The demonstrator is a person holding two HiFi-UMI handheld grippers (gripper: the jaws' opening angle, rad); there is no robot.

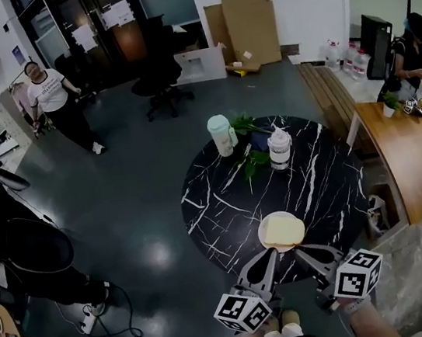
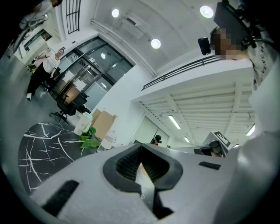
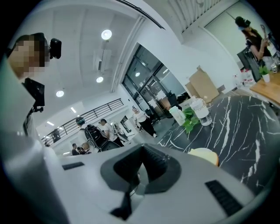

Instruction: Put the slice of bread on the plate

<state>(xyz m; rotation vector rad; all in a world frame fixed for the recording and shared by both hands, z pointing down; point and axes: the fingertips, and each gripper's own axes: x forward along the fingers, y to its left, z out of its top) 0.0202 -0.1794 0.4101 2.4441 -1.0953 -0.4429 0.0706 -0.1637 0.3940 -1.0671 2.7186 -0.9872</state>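
Head view: a round black table veined in white carries 1 pale plate near its closest edge. The slice of bread lies flat on this plate, covering most of it. Farther across the table stand a clear bottle with a white cap, a white tub with a green lid, and a leafy green plant between and beside them.

The 2 grippers sit at the bottom of the view, each with its marker cube toward the person. The left gripper and the right gripper point toward the plate's near rim, tips side by side and neither on the bread.

Left gripper view: the left gripper's jaws are clenched together with nothing between them.

Right gripper view: the right gripper's jaws are likewise pressed together and empty; the bread shows just beyond them, to the right.
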